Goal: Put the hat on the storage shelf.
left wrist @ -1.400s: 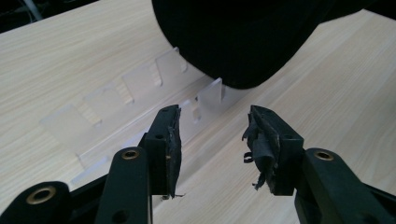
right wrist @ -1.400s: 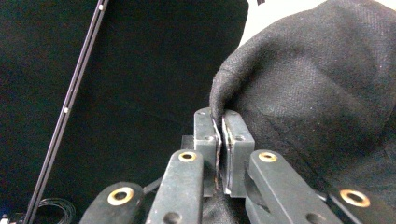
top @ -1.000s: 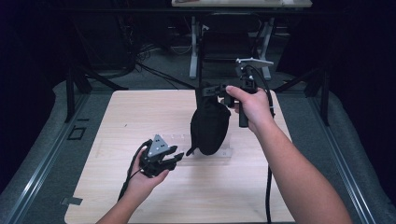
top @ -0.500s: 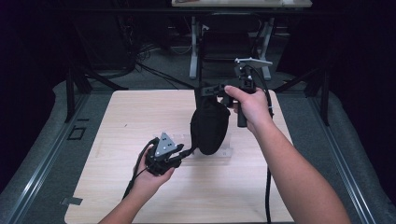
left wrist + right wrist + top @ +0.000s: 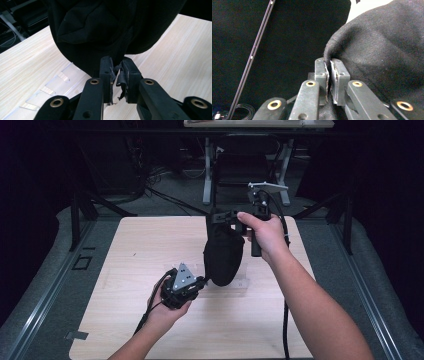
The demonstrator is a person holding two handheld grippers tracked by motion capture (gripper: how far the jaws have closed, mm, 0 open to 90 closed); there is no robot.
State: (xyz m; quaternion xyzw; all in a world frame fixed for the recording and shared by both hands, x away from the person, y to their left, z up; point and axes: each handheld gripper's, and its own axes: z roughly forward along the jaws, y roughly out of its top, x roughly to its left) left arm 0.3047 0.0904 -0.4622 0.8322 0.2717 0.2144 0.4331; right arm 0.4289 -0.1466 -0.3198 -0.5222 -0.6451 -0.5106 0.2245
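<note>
Above a pale wooden table [image 5: 125,270], a black cloth bag [image 5: 223,257] hangs limp, right of centre. The right gripper [image 5: 226,217] pinches its top edge; the left gripper [image 5: 201,282], jaws nearly closed, clamps the bottom fabric.

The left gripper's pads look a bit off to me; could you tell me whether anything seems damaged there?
Yes. On the left gripper, the pads look torn: ragged strips curl loose between the jaws and fray at the lower edge. The jaws stand closed on the bottom edge of the black bag. The bag itself shows no damage.
</note>
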